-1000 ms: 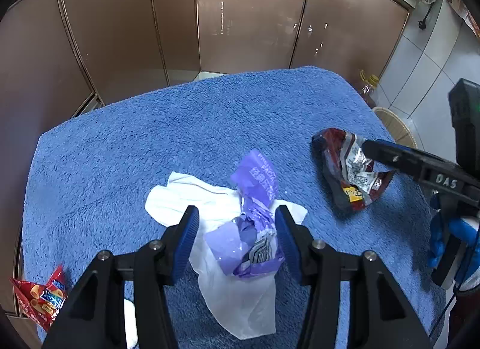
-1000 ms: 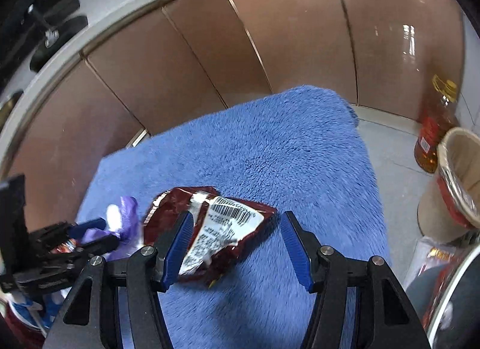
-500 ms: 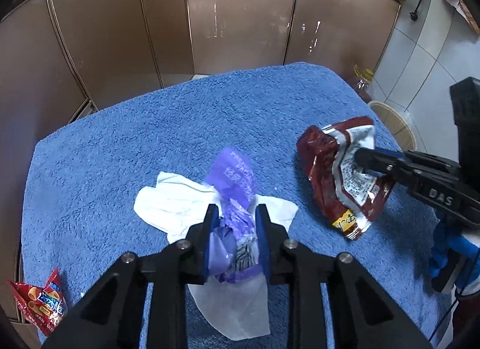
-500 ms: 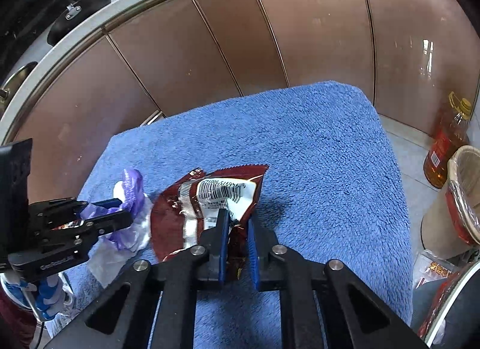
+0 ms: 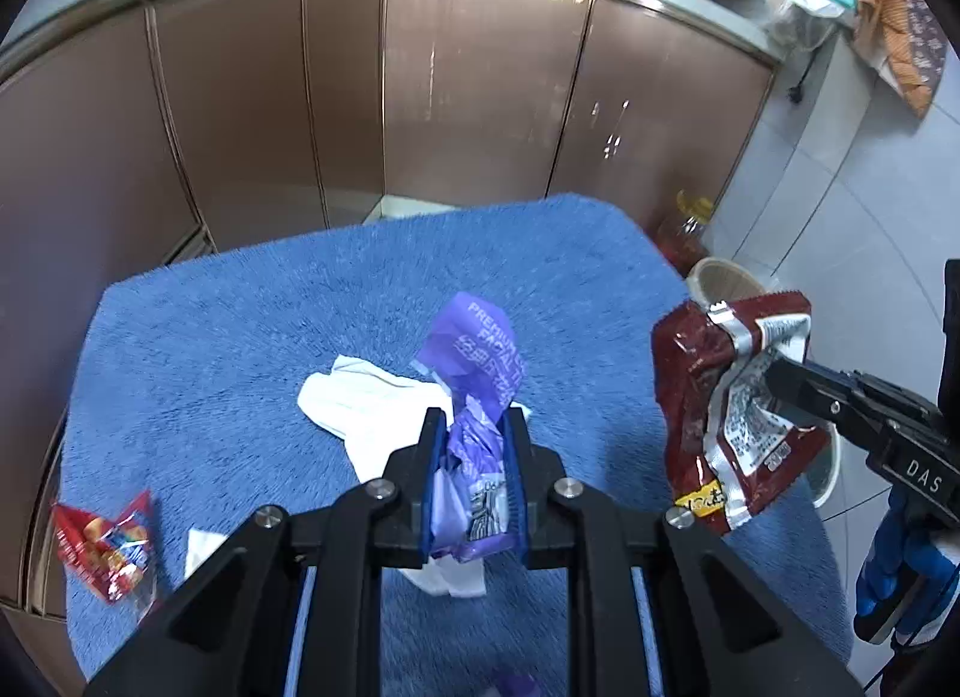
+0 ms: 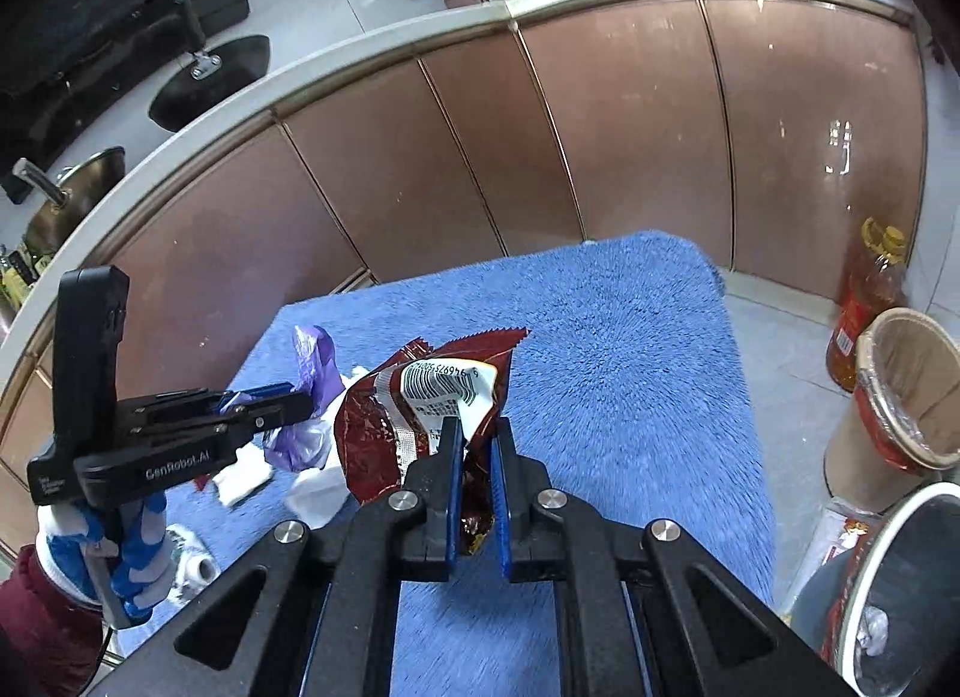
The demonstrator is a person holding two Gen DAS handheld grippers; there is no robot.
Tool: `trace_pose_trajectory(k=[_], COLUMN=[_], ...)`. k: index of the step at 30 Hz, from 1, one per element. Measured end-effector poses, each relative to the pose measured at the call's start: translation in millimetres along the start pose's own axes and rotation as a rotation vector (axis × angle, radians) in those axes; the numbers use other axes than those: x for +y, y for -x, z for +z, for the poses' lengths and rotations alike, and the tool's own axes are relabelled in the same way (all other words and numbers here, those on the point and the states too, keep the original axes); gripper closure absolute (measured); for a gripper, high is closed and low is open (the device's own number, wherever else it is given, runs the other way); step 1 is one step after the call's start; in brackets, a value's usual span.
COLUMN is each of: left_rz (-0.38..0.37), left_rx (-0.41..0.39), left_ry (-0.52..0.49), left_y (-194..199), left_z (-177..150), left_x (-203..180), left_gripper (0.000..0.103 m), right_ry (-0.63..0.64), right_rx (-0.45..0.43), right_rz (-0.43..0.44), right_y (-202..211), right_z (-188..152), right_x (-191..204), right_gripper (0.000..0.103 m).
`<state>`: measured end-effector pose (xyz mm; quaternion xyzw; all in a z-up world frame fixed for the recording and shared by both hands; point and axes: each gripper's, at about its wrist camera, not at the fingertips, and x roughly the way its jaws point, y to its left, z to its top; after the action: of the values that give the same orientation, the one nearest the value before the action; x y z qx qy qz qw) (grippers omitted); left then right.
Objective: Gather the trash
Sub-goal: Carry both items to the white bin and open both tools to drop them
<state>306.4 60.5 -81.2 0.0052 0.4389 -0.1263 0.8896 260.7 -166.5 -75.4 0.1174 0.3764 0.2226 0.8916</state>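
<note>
My left gripper (image 5: pixel 474 427) is shut on a crumpled purple tissue wrapper (image 5: pixel 480 373) and holds it above the blue fluffy mat (image 5: pixel 240 349). White plastic (image 5: pixel 372 415) lies under it on the mat. My right gripper (image 6: pixel 475 433) is shut on a dark red snack wrapper (image 6: pixel 432 397) and holds it above the mat (image 6: pixel 630 367). The red wrapper also shows at the right of the left wrist view (image 5: pixel 726 397), hanging from the right gripper (image 5: pixel 780 382). The left gripper (image 6: pixel 300 397) with the purple wrapper (image 6: pixel 312 361) shows at the left of the right wrist view.
A small red snack packet (image 5: pixel 105 547) lies at the mat's left edge. A paper-lined waste bin (image 6: pixel 900 397) stands on the floor right of the mat, with an oil bottle (image 6: pixel 870 307) behind it and a round bin (image 6: pixel 888 607) nearer. Brown cabinet doors (image 5: pixel 480 97) curve behind.
Both grippers have closed on their wrappers and lifted them off the mat. The red wrapper now hangs upright near the mat's right edge.
</note>
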Motion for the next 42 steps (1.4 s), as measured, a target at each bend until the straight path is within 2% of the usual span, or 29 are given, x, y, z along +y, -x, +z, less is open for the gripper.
trace_pose_trajectory(k=[8,13,20,25,30,35,39,42], left_rz=[-0.010,-0.040,-0.138,-0.234,-0.321,-0.398,-0.448,-0.458], left_rx=[-0.090,-0.140,-0.154,-0.128,-0.064,0.009,0.071,0.117], left_ry=[-0.014,-0.029,-0.071,-0.125,-0.205,-0.282,-0.301,-0.306], left_y=[69,106,118,100,61,11,-32,-68], left_z=[-9,-20,-23,-16,-7,4,12,16], left_x=[-13,-35,-92,-161,-241,-324,-369,-398], left_gripper=[0.086,0.086,0.086,0.086,0.086,0.086,0.086,0.085], right_ry=[0.015,0.020,-0.008,-0.042,-0.072,-0.118,-0.161,-0.190], right_rx=[-0.089,-0.142,-0.201,-0.235,-0.230,-0.188,-0.138,-0.104], right_rz=[-0.029,-0.084,-0.211,-0.375,-0.551,-0.662,-0.724,-0.756], right_y=[63,101,155,194,208,199,182,171], right_z=[-10,-22,-44,-62,-80,-94,-103,-109], right_x=[23,29,2,-37,-85,-138,-186,-216], right_gripper=[0.094,0.094,0.094,0.094,0.094,0.094,0.094,0.094])
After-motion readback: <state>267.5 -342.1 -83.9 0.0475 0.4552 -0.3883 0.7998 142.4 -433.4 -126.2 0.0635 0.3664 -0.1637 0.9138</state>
